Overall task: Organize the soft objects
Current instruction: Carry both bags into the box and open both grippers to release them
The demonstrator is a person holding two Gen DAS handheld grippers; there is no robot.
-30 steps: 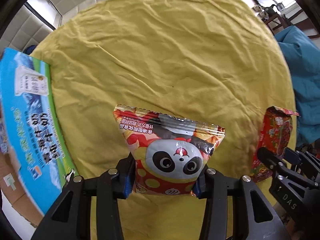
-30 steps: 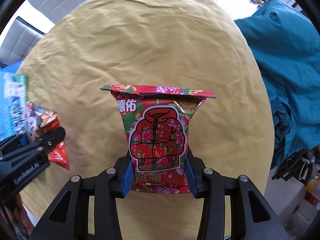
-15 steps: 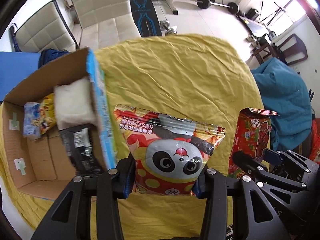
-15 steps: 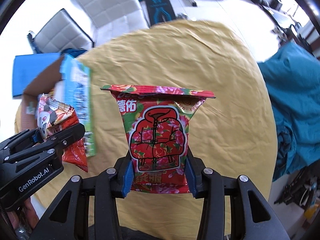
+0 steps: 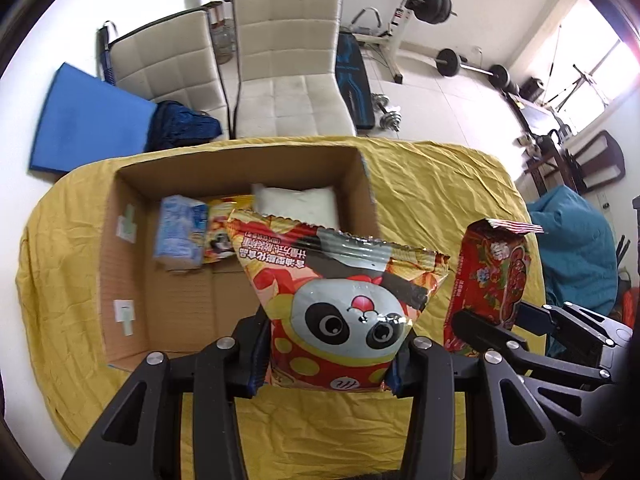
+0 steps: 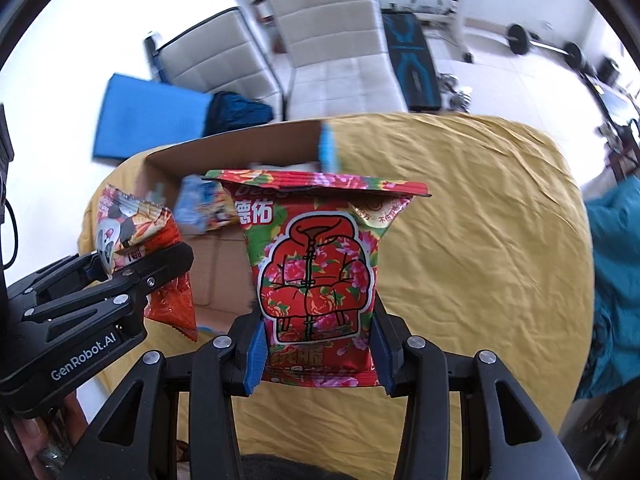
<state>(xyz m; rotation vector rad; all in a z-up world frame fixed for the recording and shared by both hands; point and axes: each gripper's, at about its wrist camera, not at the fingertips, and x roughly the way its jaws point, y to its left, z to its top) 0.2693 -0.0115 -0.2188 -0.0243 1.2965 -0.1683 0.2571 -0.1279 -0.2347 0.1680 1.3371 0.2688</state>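
Observation:
My left gripper is shut on a panda snack bag, held above the near edge of an open cardboard box. My right gripper is shut on a red floral snack bag, held to the right of the box. The box holds a white pillow pack, a blue tissue pack and a yellow snack bag. The floral bag also shows in the left wrist view, and the panda bag in the right wrist view.
The box sits on a table under a wrinkled yellow cloth. Two white chairs stand behind the table, with a blue mat at the left and a teal blanket at the right. Gym weights stand at the back.
Both grippers have risen and tilted back with their bags still held. The view has swung left, and the open box and the room behind it have come into sight.

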